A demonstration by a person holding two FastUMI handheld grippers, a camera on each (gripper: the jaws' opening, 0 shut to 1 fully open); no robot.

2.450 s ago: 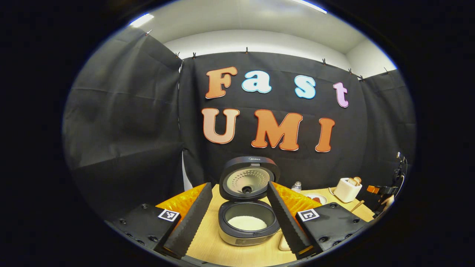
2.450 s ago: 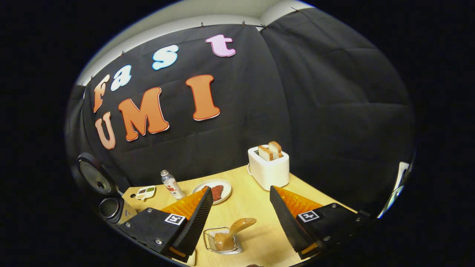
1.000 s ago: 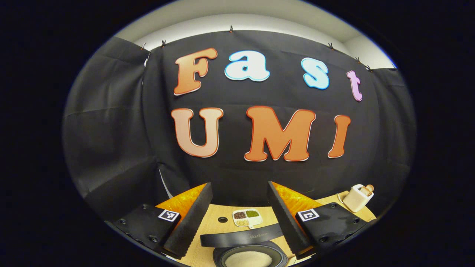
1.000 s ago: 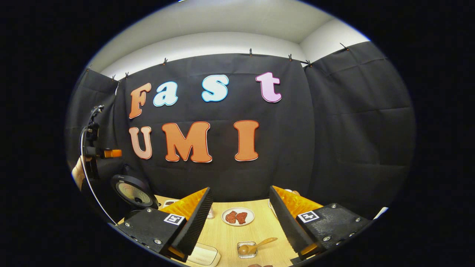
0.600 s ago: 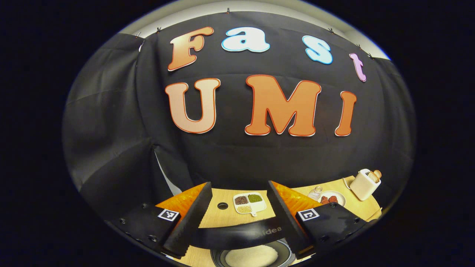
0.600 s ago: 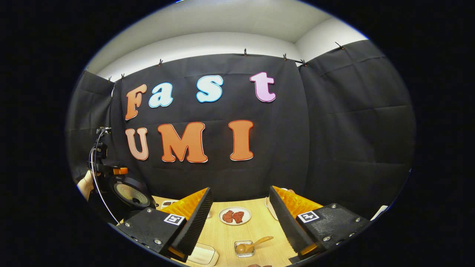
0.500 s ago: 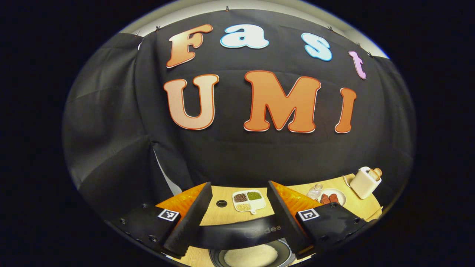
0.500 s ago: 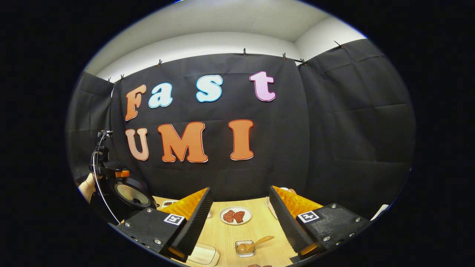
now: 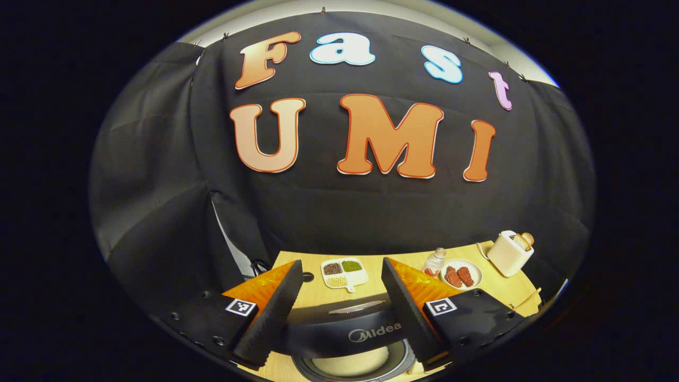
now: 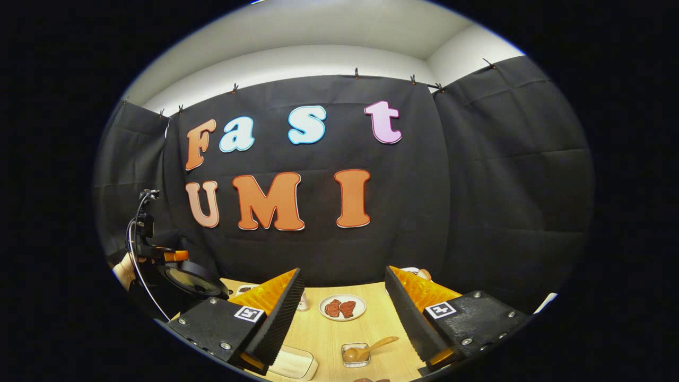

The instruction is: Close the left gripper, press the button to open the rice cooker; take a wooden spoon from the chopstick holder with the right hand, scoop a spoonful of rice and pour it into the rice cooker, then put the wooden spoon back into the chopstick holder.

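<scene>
Up close in the left gripper view, the left gripper (image 9: 339,305) stands spread, its fingers flanking the dark, half-lowered lid (image 9: 345,326) of the rice cooker (image 9: 353,366); white rice shows beneath. Over in the right gripper view, the right gripper (image 10: 345,313) stands apart, empty, above a light wooden table (image 10: 331,331), where a wooden spoon (image 10: 368,348) rests in the small wire chopstick holder (image 10: 355,355).
</scene>
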